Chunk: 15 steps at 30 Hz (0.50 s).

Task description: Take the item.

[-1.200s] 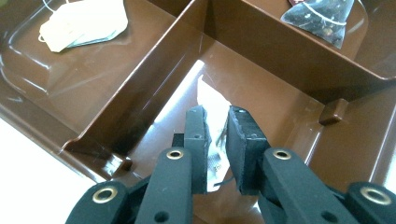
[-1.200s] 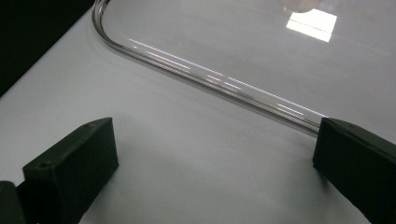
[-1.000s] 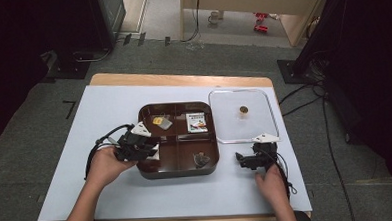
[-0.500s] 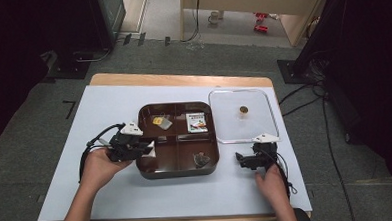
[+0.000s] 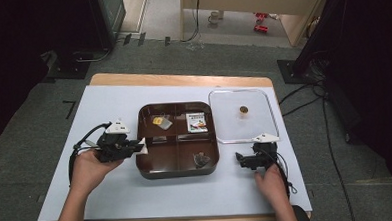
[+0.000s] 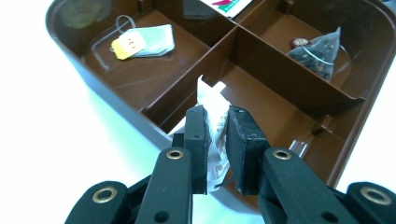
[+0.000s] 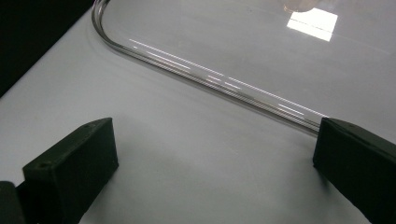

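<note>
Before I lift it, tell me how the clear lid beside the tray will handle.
The clear lid looks thin and glossy, so it is probably light and may slip in the jaws. It lies flat on the table with a low rim, so it should slide when pushed. The small knob looks easier to grip.

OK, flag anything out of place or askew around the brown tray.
Only the clear lid is off the brown tray, lying flat beside it. The left tongs pinch a white sachet at the tray's edge. Nothing spilled or damaged.
</note>
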Motion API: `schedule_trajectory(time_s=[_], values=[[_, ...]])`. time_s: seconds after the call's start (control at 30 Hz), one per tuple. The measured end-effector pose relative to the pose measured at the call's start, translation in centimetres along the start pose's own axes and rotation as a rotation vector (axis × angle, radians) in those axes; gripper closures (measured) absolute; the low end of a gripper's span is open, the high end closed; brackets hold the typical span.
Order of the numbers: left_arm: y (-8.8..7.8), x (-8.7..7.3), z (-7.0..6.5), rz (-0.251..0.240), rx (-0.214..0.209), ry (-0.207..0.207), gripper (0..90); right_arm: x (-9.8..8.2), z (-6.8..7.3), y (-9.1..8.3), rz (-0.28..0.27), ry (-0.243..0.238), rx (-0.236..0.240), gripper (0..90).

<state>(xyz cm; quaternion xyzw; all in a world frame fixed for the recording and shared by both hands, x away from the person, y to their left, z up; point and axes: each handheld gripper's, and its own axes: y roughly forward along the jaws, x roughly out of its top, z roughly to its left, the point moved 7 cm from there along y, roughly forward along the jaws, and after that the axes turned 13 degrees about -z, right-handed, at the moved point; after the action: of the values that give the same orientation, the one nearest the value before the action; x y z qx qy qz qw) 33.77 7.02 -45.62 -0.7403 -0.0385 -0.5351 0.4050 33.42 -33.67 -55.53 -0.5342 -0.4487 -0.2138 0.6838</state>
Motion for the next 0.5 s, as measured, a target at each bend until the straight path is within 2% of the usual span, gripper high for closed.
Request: schedule_trajectory(time_s=[0.5], values=[[-1.6, -0.7, 1.8, -0.010, 0.049, -0.045, 79.2, 0.0, 0.0, 0.0, 0.000, 0.000, 0.000, 0.0]])
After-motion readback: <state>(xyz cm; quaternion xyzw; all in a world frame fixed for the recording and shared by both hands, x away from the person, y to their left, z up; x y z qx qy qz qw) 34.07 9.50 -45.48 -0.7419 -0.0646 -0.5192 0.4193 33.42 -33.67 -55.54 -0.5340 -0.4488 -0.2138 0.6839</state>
